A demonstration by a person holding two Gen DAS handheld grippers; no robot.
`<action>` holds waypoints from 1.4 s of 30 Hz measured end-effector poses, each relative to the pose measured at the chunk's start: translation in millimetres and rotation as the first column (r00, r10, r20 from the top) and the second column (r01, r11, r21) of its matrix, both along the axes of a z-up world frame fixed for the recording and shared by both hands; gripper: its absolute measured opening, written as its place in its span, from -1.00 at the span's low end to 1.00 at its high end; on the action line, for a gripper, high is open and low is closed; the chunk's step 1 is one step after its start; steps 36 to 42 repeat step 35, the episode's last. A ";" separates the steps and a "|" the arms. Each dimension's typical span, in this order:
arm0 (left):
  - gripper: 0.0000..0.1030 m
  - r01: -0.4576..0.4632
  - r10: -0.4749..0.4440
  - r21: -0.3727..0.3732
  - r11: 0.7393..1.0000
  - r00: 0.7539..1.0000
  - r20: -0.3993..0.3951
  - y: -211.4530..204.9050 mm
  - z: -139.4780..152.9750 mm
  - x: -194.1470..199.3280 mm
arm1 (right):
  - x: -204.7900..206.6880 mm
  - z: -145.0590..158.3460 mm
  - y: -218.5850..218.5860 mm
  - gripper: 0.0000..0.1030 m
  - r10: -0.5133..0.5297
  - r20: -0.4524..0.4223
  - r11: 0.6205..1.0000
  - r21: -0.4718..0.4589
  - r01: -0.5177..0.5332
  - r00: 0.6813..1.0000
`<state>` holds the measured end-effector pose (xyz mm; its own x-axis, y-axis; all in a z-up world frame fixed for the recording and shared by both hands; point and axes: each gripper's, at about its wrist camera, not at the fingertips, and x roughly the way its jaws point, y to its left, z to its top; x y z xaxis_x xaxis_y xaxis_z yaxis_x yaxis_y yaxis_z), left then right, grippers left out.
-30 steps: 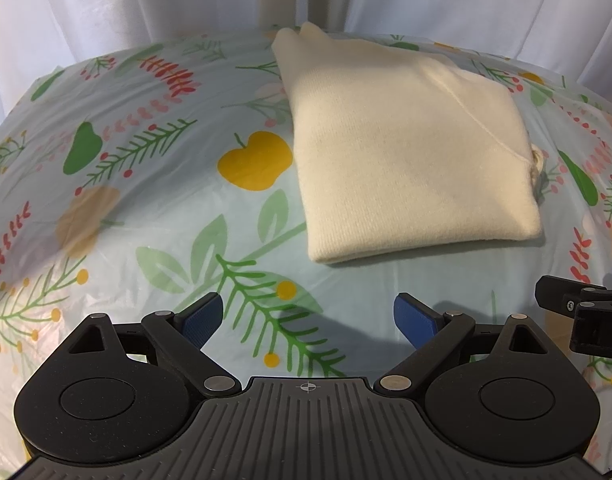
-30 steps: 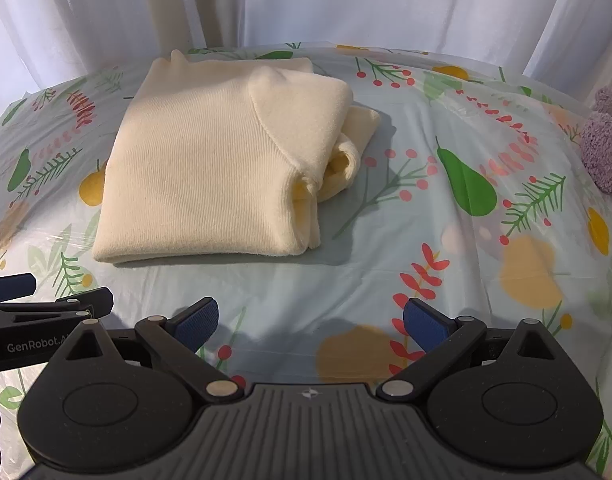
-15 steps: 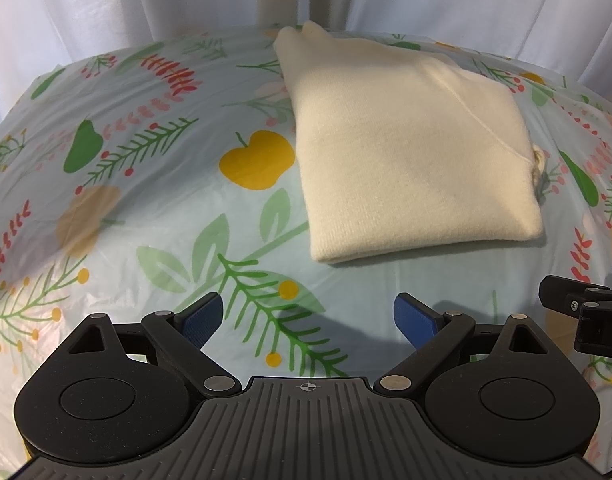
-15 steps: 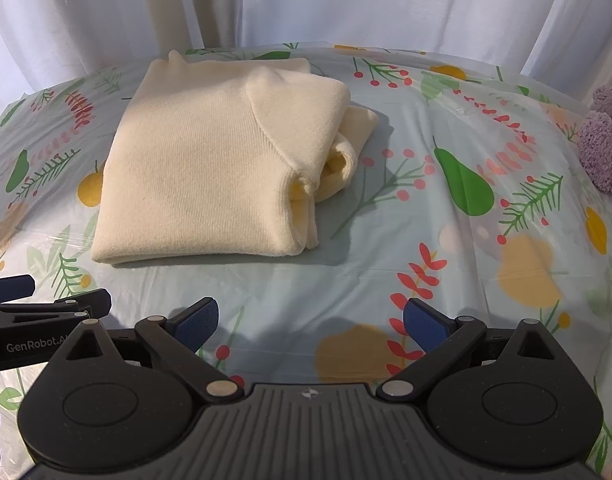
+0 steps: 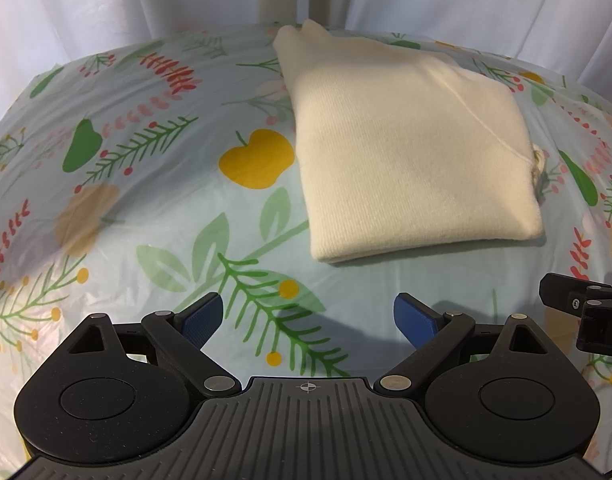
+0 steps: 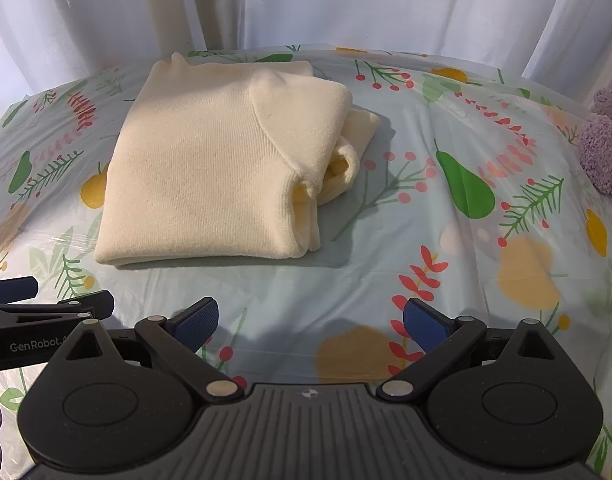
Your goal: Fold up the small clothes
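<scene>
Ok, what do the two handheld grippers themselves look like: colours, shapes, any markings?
Both match. The left gripper and right gripper each have a ribbed dark grey body, two round black discs, black linkage arms with silver pivot pins, and textured blue finger pads. White "GenRobot" lettering marks the left gripper's side in the right wrist view. No cables or sleeves are visible.

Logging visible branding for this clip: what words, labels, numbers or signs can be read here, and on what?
"GenRobot." on the side of the left gripper, seen at the left edge of the right wrist view; what follows the dot is cut off by the right gripper.
A white mark on the right gripper's body at the right edge of the left wrist view: cropped, unreadable.
The sweater and tablecloth carry no text.
</scene>
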<state>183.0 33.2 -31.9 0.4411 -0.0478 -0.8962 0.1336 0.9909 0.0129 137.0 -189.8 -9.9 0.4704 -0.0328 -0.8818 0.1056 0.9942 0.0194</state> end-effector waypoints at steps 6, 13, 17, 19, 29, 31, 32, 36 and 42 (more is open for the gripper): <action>0.86 -0.002 0.002 0.001 1.000 1.000 -0.004 0.6 -0.7 1.2 | 0.5 0.6 0.0 0.92 0.003 0.001 1.000 -0.004 -0.003 1.000; 0.86 -0.002 0.002 0.007 1.000 1.000 -0.002 1.8 -1.3 2.0 | 1.3 0.8 0.4 0.92 0.005 0.000 1.000 -0.008 -0.005 1.000; 0.86 -0.001 0.001 0.000 1.000 1.000 -0.006 3.3 -1.3 3.1 | 1.8 0.4 0.6 0.92 0.007 -0.001 1.000 -0.010 -0.007 1.000; 0.86 0.004 -0.004 -0.010 1.000 1.000 -0.001 4.2 -1.0 3.1 | 1.8 0.4 0.8 0.92 0.006 -0.002 1.000 -0.010 -0.006 1.000; 0.86 0.027 -0.028 0.029 0.999 0.999 0.034 0.7 -0.8 0.9 | 2.8 -0.3 -1.2 0.92 0.004 -0.002 1.000 -0.009 -0.004 1.000; 0.86 0.031 -0.032 0.025 0.999 0.999 0.032 1.0 -0.2 0.9 | 3.1 -0.1 -1.6 0.92 0.003 0.000 1.000 -0.013 -0.003 1.000; 0.86 0.031 -0.032 0.019 0.999 0.999 0.034 1.5 0.4 0.8 | 3.2 -0.1 -1.4 0.92 0.002 0.000 1.000 -0.014 -0.002 1.000; 0.86 0.031 -0.032 0.020 0.999 0.999 0.034 1.2 0.7 0.5 | 2.8 0.3 -1.3 0.92 0.003 0.001 1.000 -0.014 -0.003 1.000; 0.86 0.031 -0.032 0.020 0.999 0.999 0.034 1.2 0.7 0.5 | 2.8 0.3 -1.3 0.92 0.003 0.001 1.000 -0.014 -0.003 1.000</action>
